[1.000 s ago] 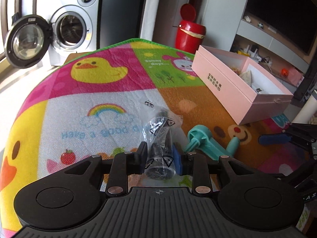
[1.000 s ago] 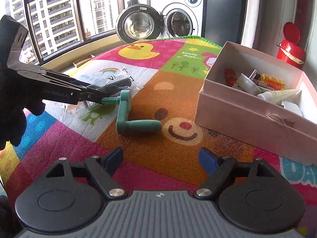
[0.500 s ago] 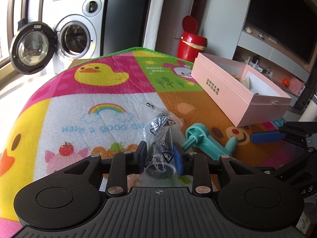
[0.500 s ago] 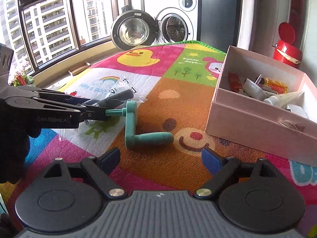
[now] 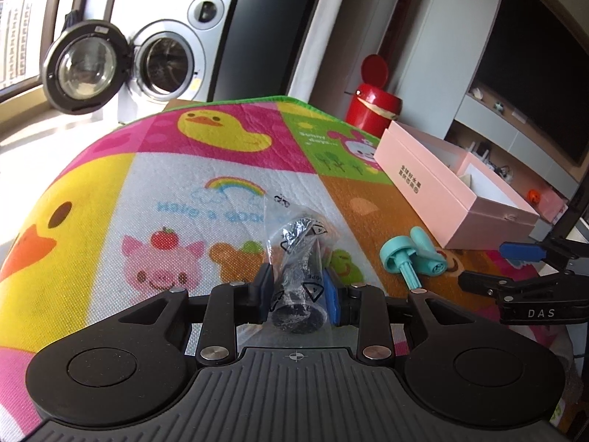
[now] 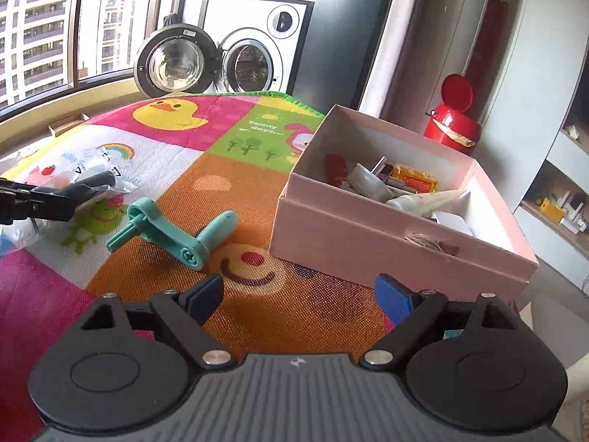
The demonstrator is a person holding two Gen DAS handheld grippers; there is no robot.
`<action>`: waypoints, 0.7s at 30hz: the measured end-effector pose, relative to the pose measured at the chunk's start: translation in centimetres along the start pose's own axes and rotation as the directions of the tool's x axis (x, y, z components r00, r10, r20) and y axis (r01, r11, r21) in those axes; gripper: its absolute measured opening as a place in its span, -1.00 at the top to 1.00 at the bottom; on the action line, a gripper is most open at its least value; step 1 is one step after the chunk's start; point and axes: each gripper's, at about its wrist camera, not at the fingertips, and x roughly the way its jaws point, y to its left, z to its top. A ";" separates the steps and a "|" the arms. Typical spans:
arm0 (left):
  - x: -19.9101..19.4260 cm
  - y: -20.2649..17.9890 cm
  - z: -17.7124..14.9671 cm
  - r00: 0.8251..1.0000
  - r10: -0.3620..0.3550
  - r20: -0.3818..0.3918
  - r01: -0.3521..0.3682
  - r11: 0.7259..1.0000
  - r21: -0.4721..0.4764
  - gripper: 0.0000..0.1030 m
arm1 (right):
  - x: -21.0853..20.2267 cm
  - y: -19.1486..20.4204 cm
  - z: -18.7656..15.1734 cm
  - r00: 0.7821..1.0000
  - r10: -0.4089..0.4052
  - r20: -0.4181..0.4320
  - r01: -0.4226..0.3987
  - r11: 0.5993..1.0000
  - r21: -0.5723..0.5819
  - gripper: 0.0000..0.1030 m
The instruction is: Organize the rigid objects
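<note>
My left gripper (image 5: 297,293) is shut on a black cylinder in a clear plastic bag (image 5: 300,269), held just above the colourful play mat (image 5: 184,199); the bag also shows at the left of the right wrist view (image 6: 95,182). A teal crank handle (image 6: 165,234) lies on the mat between the grippers, also seen in the left wrist view (image 5: 412,258). My right gripper (image 6: 300,296) is open and empty, above the mat in front of the open pink box (image 6: 353,235), which holds several small items.
A red flip-lid bin (image 6: 452,121) stands behind the box. A washing machine (image 6: 254,59) with its door open is beyond the mat's far edge. Shelves and a dark screen (image 5: 530,84) are to the right.
The left gripper has lifted and drawn back slightly with the bagged cylinder. The right gripper has moved right, closer to the pink box. The teal handle now lies turned at a different angle.
</note>
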 end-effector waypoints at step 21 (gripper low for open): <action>0.4 -1.5 0.0 0.998 0.069 -0.005 -0.068 0.997 0.036 0.35 | 3.9 3.9 3.9 0.985 0.127 -0.120 -0.107 0.980 0.166 -0.33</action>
